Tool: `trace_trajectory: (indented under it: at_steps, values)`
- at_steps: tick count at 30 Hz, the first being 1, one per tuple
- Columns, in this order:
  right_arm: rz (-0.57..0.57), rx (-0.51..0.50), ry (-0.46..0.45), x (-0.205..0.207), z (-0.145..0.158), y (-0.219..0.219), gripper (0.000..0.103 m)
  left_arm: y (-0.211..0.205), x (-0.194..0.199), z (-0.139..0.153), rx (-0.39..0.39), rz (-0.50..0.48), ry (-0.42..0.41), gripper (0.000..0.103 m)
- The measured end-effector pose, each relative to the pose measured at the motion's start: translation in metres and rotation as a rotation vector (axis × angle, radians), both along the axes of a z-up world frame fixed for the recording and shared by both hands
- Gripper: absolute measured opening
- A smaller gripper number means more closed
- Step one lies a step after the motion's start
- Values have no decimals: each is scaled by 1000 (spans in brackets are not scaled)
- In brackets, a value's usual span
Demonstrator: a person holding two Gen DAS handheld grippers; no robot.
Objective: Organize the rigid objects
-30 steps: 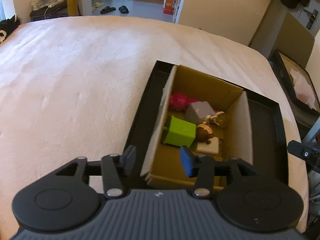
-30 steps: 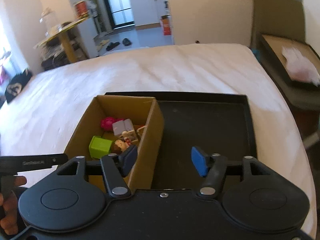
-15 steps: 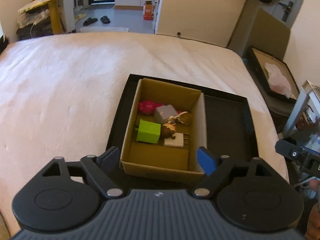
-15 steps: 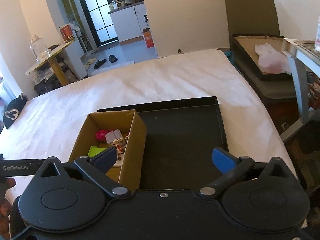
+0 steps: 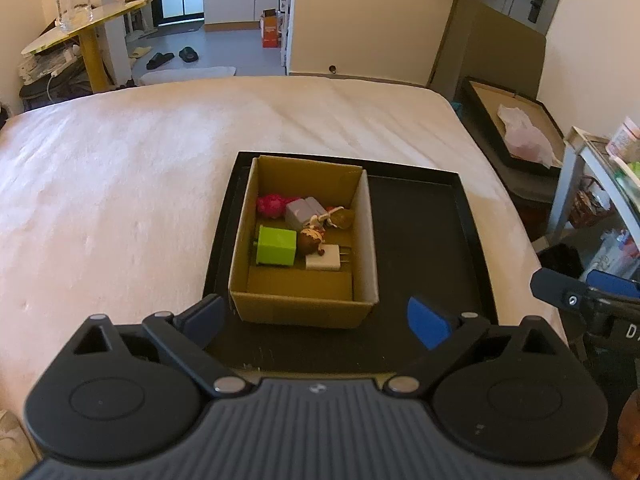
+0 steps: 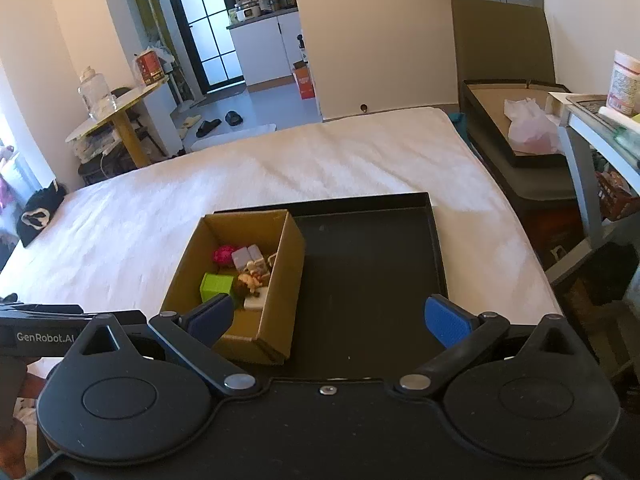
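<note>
While both sets of jaws gape empty, smooth blocky toys in a matte cardboard box (image 5: 304,308) on a black tray (image 5: 424,248).

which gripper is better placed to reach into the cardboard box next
Probably the left gripper: its open fingers frame the cardboard box straight ahead. The right gripper, also open, points mostly at the bare black tray.

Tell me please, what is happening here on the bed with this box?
A person holds two grippers above a black tray on the bed. The left gripper and right gripper are both open and hold nothing. The small things, among them a green block and a white plug, lie inside the cardboard box on the tray.
</note>
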State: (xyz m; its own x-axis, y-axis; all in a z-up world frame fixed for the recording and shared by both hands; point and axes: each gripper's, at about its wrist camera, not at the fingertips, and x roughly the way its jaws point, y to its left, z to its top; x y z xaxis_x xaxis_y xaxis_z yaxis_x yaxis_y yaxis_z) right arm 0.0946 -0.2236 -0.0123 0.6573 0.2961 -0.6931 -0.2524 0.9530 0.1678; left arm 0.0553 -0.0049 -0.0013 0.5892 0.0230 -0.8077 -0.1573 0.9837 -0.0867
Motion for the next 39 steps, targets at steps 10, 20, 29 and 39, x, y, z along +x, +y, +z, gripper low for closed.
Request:
trace_trajectory:
  at_steps: [10,20,29,39]
  values:
    - [7,-22,-2,-27,15,0,103,-13,-18,23,19,-56,-31,98]
    - [-10,-37,-21,-44,26,-1,103,-20,-35,37,13,-74,-61,98]
    - [1,-39,-11,-50,29,0,103,-12,-50,40,8,-58,-74,98]
    - [-14,-49,-38,-60,38,-3,103,-9,-63,48,16,-74,-107,98]
